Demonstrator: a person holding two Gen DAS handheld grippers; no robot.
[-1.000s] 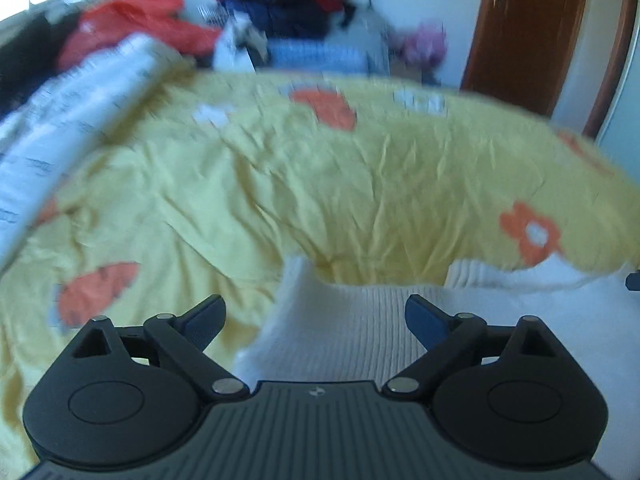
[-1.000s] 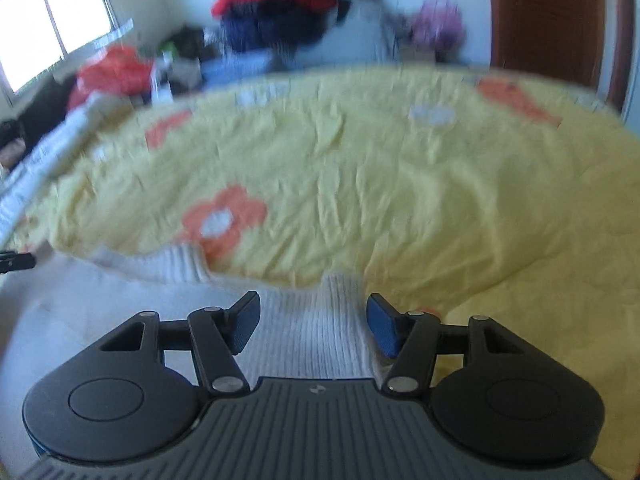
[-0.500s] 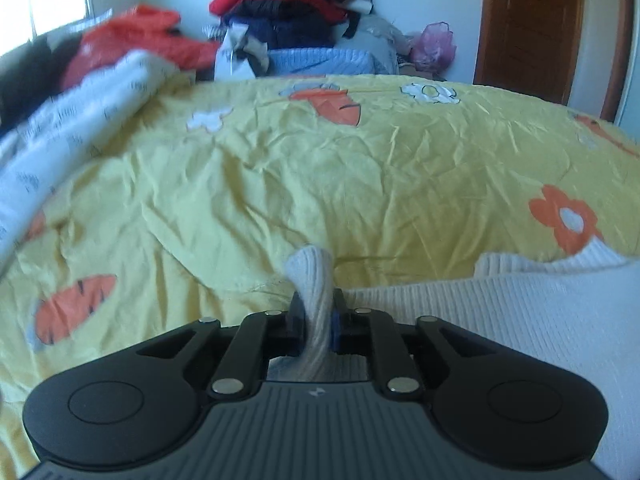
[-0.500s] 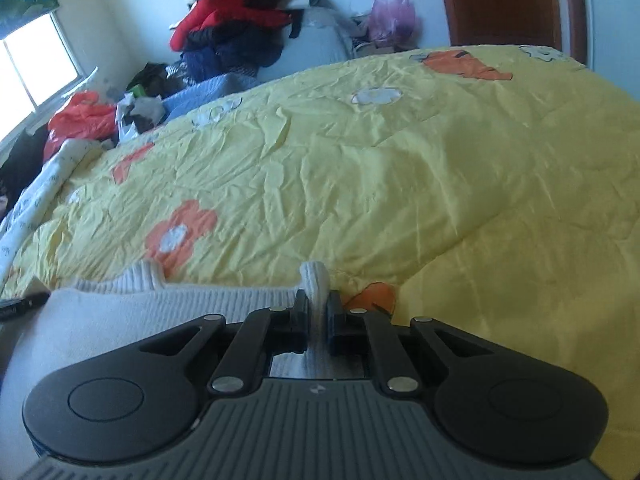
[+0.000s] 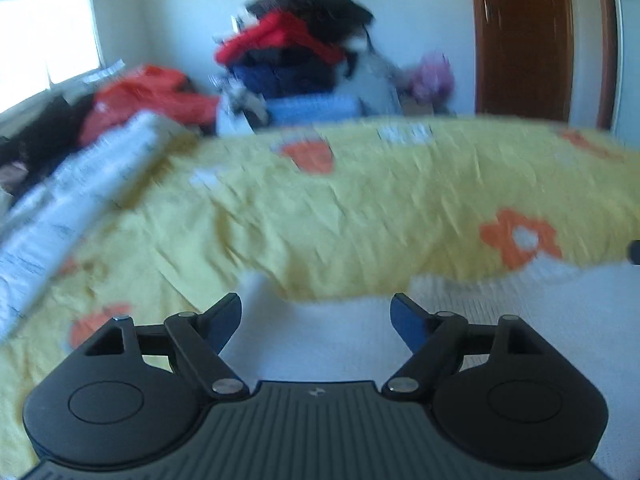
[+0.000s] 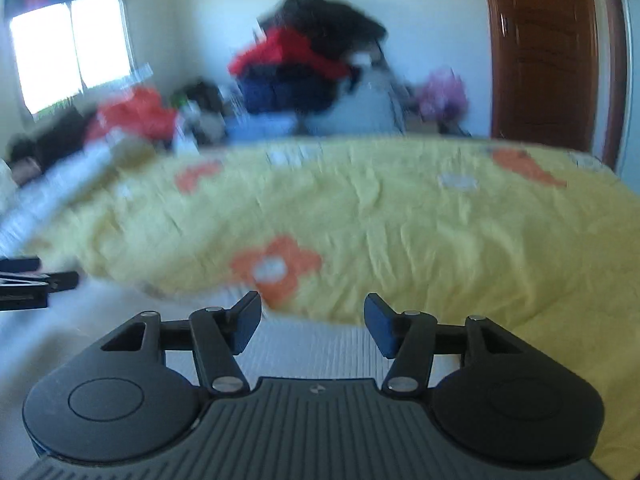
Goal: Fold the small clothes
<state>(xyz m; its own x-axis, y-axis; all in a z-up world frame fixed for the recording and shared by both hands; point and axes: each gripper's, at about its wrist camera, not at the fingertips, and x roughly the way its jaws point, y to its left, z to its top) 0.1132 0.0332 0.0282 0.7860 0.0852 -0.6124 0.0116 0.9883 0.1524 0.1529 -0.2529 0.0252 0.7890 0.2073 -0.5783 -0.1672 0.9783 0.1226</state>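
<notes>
A white ribbed knit garment (image 5: 500, 320) lies flat on the yellow bedspread (image 5: 360, 208), at the near edge of both views. My left gripper (image 5: 316, 314) hovers over its left part with the jaws opening; the blue pads stand wide apart and grip nothing, with only the knit lying beneath them. My right gripper (image 6: 312, 316) is over the same garment (image 6: 312, 352) near its right edge, jaws also opening, nothing pressed between the pads. In the right wrist view the left gripper's black fingers (image 6: 32, 284) show at the far left. Both views are motion-blurred.
The yellow spread carries orange flower prints (image 6: 276, 268). A white printed quilt (image 5: 72, 200) is rolled along the bed's left side. Beyond the bed stand a heap of red, dark and blue clothes (image 5: 296, 60), a purple bag (image 6: 440, 92) and a brown door (image 5: 524, 36). A window (image 6: 68, 52) is at left.
A second ago both grippers were open over the garment's edge; half a second ago each was shut on a pinch of white knit. Now both have let go and drawn back.
</notes>
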